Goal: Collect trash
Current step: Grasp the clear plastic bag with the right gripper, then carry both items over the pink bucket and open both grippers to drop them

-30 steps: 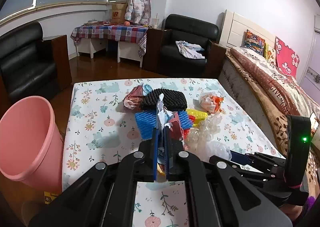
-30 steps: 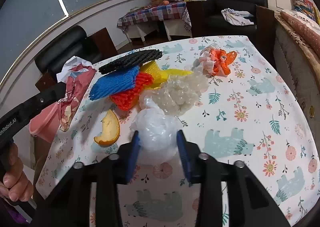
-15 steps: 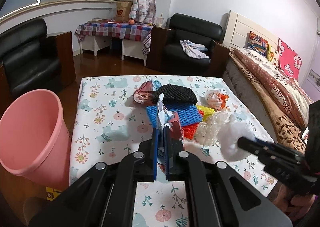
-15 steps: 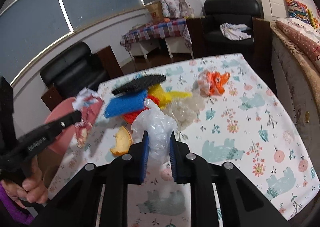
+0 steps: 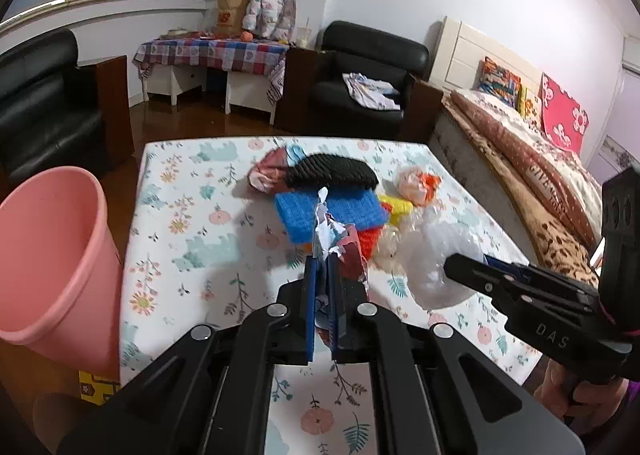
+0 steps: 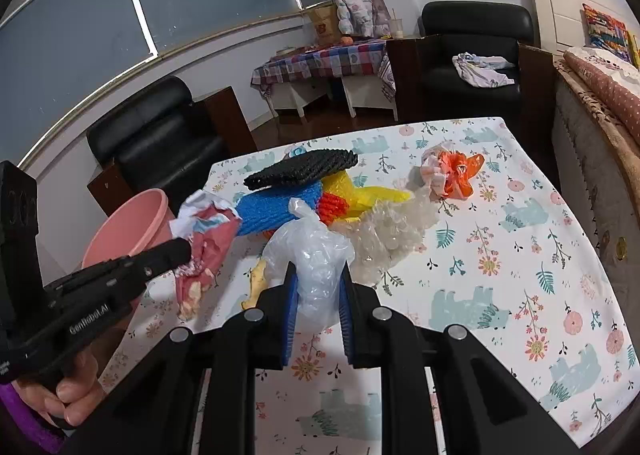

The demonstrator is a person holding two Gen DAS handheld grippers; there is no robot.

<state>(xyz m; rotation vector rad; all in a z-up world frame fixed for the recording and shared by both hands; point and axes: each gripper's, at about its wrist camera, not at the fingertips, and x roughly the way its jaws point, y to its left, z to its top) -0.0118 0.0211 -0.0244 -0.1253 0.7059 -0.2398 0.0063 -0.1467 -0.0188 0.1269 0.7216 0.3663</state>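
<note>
Now the right tongs (image 6: 317, 297) have just closed on the clear bag (image 6: 310, 255) and hold it pinched, lifted off the surface (image 6: 500, 295) where a second ago it lay. The left tongs (image 5: 322, 283) stay nearly shut on the crumpled wrapper (image 5: 340, 245). So both loads look ready for the pink bin (image 5: 48, 255) at the left edge. Farther out, foam nets (image 6: 276, 209), bubble wrap (image 6: 394, 233) and an orange bag (image 6: 454, 173) remain.
</note>
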